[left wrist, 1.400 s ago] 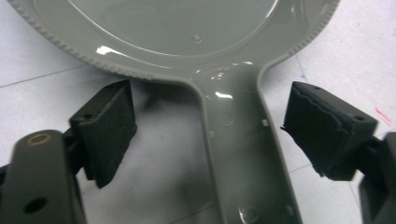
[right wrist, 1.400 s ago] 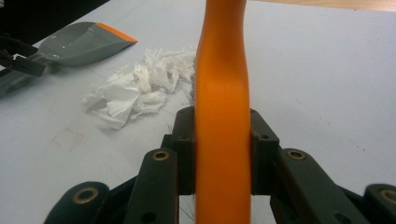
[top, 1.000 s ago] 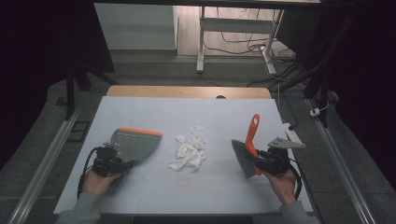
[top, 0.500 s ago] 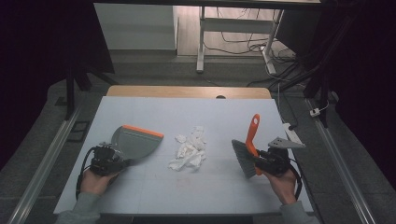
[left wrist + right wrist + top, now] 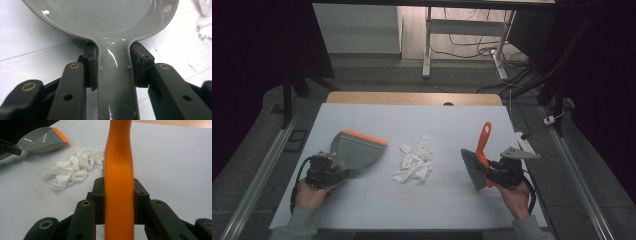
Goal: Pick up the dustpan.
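High view, near edge first: left gripper [image 5: 324,170] is clamped on the handle of one grey plastic dustpan with an orange lip [image 5: 357,148]; right gripper [image 5: 496,172] is clamped on one orange-handled hand brush [image 5: 478,155]. One pile of crumpled white paper scraps [image 5: 414,160] lies mid-worktop between them, slightly nearer the dustpan, whose lip faces it.

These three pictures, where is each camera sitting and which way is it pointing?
High view: above the table's near side, looking forward and down; both forearms enter below.
Left gripper view: on the left gripper, looking along its jaws clamping the dustpan handle.
Right gripper view: on the right gripper, looking past the brush handle.
Shared: the paper scraps appear in high and right gripper views.
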`<state>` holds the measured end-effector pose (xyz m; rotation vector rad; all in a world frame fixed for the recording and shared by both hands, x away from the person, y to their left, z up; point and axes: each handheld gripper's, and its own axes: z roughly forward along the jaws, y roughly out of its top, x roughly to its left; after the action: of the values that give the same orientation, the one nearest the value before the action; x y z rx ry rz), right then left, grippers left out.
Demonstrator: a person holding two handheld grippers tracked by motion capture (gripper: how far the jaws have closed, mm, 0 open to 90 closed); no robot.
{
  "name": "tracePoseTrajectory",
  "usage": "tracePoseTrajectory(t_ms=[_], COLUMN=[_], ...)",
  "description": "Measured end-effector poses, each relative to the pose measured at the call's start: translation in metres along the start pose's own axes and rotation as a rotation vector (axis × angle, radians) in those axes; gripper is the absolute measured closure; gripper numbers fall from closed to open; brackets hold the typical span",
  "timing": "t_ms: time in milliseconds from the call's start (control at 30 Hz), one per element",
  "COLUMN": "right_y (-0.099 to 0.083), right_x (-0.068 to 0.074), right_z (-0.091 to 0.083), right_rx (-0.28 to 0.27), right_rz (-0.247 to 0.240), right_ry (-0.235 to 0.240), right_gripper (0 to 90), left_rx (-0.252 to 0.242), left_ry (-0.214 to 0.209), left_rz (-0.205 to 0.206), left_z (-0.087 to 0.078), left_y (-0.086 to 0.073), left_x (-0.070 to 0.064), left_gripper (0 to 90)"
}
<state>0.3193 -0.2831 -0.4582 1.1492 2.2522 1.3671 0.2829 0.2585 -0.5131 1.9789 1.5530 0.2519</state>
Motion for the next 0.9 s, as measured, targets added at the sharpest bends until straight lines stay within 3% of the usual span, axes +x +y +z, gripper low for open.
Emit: tracePoseTrajectory(t_ms=[900], right_y=[0.001], right_x=[-0.001], right_z=[-0.003], right_rx=[-0.02], right_rz=[0.006], right_ry=[-0.003], right_gripper=[69.9], left_rx=[-0.083], left_ry=[-0.062], left_rz=[0.054], left_z=[-0.02], left_y=[0.001], left_x=[0.004], left_gripper=[62.0])
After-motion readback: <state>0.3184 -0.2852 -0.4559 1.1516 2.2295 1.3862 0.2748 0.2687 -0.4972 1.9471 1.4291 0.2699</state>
